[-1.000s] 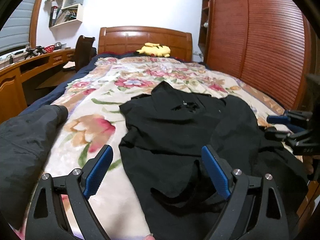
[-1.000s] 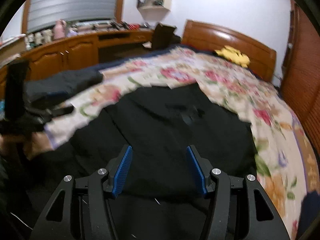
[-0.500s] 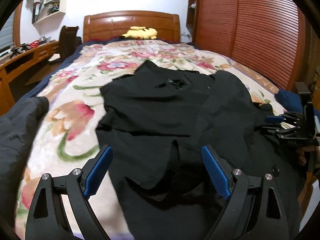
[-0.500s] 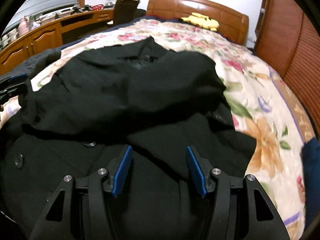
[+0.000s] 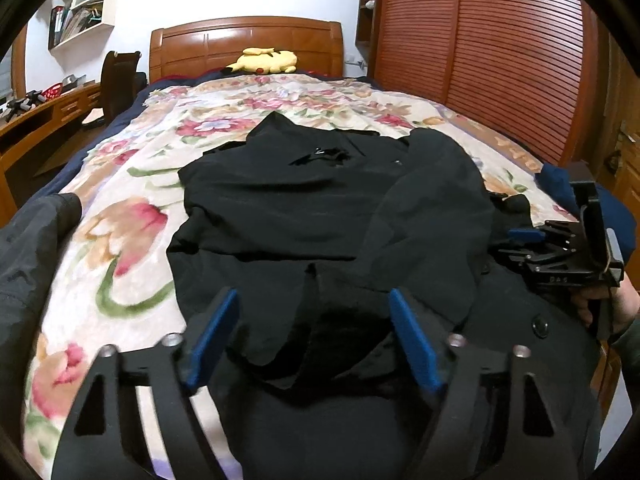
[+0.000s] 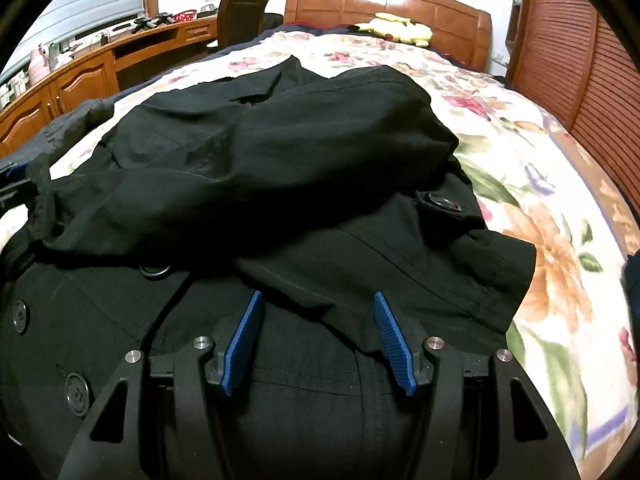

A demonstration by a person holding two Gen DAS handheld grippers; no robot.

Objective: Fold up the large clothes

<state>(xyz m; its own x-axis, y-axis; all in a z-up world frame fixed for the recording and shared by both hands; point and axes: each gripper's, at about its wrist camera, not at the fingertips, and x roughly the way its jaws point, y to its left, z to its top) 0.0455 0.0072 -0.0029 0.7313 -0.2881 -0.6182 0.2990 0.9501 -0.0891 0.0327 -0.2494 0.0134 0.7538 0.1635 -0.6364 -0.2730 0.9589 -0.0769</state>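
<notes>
A large black coat (image 5: 320, 208) lies spread along the floral bedspread (image 5: 120, 220), collar toward the headboard, both sleeves folded across its front. My left gripper (image 5: 312, 300) is open and empty, low over the coat's lower left part. My right gripper (image 6: 318, 300) is open and empty, just above the coat (image 6: 260, 160) near the sleeve cuff (image 6: 480, 264) with its button. The right gripper also shows in the left wrist view (image 5: 520, 240), at the coat's right edge, held by a hand.
A dark grey garment (image 5: 28, 264) lies at the bed's left edge. A yellow plush toy (image 5: 264, 62) sits by the wooden headboard (image 5: 248, 44). A slatted wooden wardrobe (image 5: 500, 52) stands right of the bed; a desk (image 6: 100, 64) and chair (image 5: 118, 80) stand left.
Both grippers have come lower and closer to the coat's lower part. The right gripper moved in toward the cuff. The coat itself lies as before.
</notes>
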